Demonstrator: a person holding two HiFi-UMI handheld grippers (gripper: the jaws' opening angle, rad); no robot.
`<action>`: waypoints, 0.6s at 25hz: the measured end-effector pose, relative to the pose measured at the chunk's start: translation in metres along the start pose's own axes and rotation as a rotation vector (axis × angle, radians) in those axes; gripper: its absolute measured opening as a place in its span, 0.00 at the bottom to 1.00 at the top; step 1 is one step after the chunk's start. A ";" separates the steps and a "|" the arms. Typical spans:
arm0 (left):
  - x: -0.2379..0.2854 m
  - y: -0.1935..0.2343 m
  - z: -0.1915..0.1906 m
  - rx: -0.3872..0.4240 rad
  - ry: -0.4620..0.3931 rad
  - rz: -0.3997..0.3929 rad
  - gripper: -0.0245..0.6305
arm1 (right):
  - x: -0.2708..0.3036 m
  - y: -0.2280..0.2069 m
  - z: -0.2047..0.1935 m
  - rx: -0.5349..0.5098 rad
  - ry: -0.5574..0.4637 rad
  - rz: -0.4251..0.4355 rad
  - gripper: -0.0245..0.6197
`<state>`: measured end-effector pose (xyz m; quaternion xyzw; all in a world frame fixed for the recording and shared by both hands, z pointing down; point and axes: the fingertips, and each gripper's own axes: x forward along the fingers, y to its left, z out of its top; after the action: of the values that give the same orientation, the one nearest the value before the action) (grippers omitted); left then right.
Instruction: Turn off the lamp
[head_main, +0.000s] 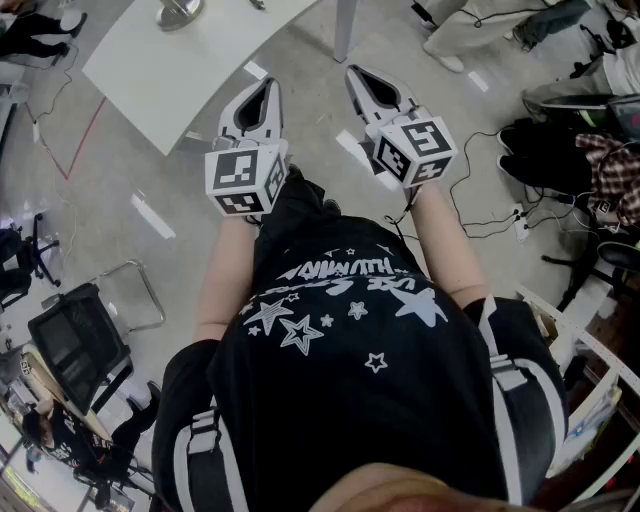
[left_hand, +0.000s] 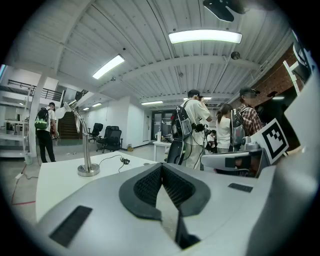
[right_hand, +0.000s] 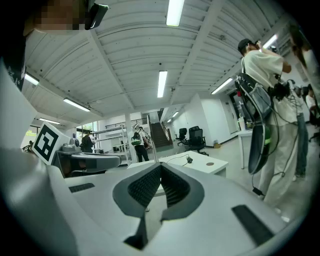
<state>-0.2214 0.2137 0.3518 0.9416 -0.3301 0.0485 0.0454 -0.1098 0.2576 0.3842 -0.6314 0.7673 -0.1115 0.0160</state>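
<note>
Starting nearest, the left gripper (head_main: 266, 88) and the right gripper (head_main: 362, 78) are held side by side in front of the person's black star-printed shirt (head_main: 340, 330). Each has its jaws pressed together with nothing between them, as both gripper views show. Below them is a grey floor (head_main: 120, 230) with pale tape marks and loose black cables on its right side. Just ahead stands one white table (head_main: 190, 60), and neither gripper touches it. One lamp (left_hand: 86, 145) stands on the tabletop, well apart from both grippers. It has a round metal base, a slim upright pole and a tilted head; whether it is lit I cannot tell. One thin cable (left_hand: 120, 161) lies on the table beside the base. Farther off, the left gripper view shows four people: one with a backpack (left_hand: 45, 132) at the left and three grouped at the right (left_hand: 220, 130). Behind them are black office chairs (left_hand: 107, 137), a staircase, a brick wall and a ribbed white ceiling (left_hand: 150, 55) with strip lights.
</note>
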 end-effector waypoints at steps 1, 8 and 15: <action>0.003 0.002 0.000 0.000 -0.002 -0.002 0.05 | 0.002 -0.001 -0.001 0.003 0.001 -0.001 0.05; 0.035 0.013 0.001 -0.009 -0.002 -0.031 0.05 | 0.021 -0.022 0.003 -0.001 0.002 -0.026 0.05; 0.090 0.035 0.012 -0.022 -0.009 -0.058 0.05 | 0.055 -0.065 0.014 0.004 0.013 -0.076 0.05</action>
<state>-0.1720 0.1295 0.3531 0.9504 -0.3034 0.0395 0.0558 -0.0558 0.1904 0.3892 -0.6594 0.7425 -0.1176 0.0082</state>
